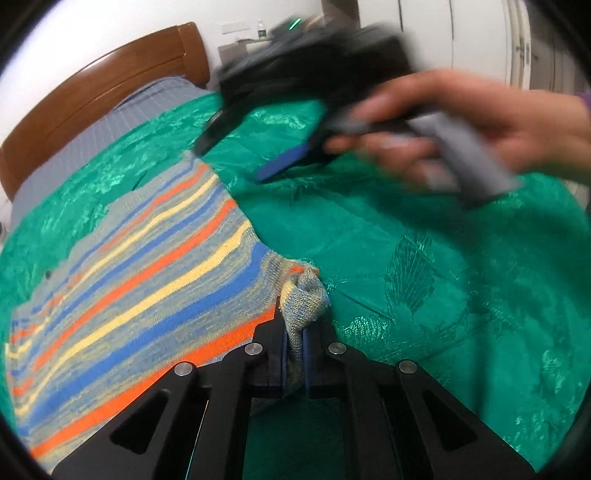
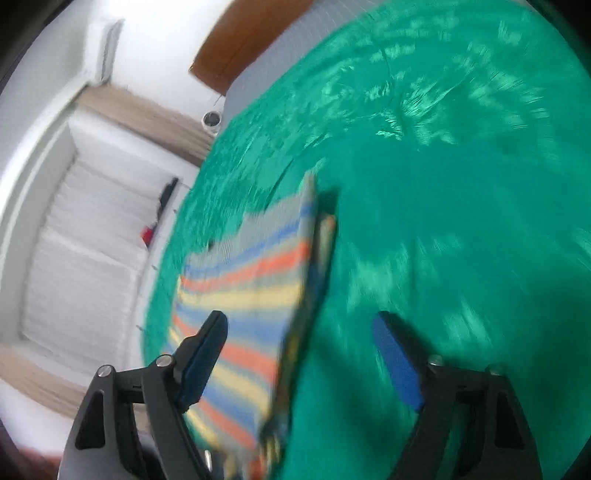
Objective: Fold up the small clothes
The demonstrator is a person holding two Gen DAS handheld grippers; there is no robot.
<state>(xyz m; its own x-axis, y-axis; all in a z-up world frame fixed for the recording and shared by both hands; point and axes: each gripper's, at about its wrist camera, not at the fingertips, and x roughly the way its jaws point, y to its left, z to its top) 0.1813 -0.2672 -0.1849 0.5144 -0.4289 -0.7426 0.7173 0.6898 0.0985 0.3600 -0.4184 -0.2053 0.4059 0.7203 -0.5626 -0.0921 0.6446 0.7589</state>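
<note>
A knit garment (image 1: 140, 280) striped in orange, blue, yellow and grey lies flat on the green bedspread (image 1: 443, 277), left of centre in the left wrist view. My left gripper (image 1: 295, 325) is shut on its bunched near-right corner. A hand (image 1: 480, 122) holds my right gripper (image 1: 229, 164) above the garment's far corner; it is blurred, with its jaws apart. In the right wrist view the right gripper (image 2: 301, 332) is open over the striped garment (image 2: 251, 295), whose right edge lies between the fingers without touching the pads.
A wooden headboard (image 1: 110, 81) and a grey striped sheet (image 1: 122, 122) lie beyond the bedspread (image 2: 461, 184). A small table with a bottle (image 1: 261, 31) stands by the far wall. White wardrobe doors (image 2: 92, 240) stand beside the bed.
</note>
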